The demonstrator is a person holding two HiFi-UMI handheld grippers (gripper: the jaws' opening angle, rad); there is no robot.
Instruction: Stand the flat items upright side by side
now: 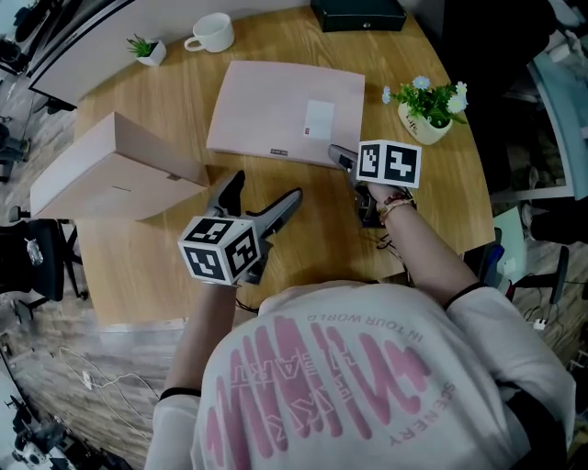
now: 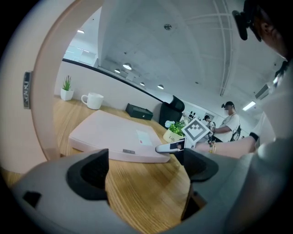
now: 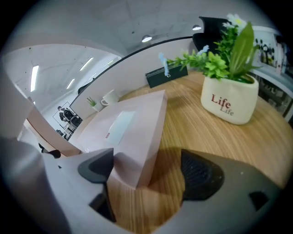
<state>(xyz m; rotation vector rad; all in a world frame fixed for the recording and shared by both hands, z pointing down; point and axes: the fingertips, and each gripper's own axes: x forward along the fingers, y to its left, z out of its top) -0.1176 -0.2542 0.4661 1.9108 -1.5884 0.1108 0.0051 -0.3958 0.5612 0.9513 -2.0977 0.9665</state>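
Note:
A flat pink box [image 1: 285,115] lies face up in the middle of the round wooden table [image 1: 331,239]. A second pink box [image 1: 110,170] stands up on edge at the left. My right gripper [image 1: 347,163] is open at the flat box's near right corner. In the right gripper view that corner [image 3: 137,155] sits between the jaws, against the left pad [image 3: 96,168], with a wide gap to the right pad. My left gripper [image 1: 262,195] is open and empty over bare wood, just in front of the flat box [image 2: 114,135] and right of the standing box [image 2: 46,91].
A potted plant marked "Life" [image 1: 427,115] stands right of the flat box, close to my right gripper. At the far edge are a white mug [image 1: 211,35], a tiny plant [image 1: 147,48] and a black box [image 1: 358,14]. Bare wood lies between the two pink boxes.

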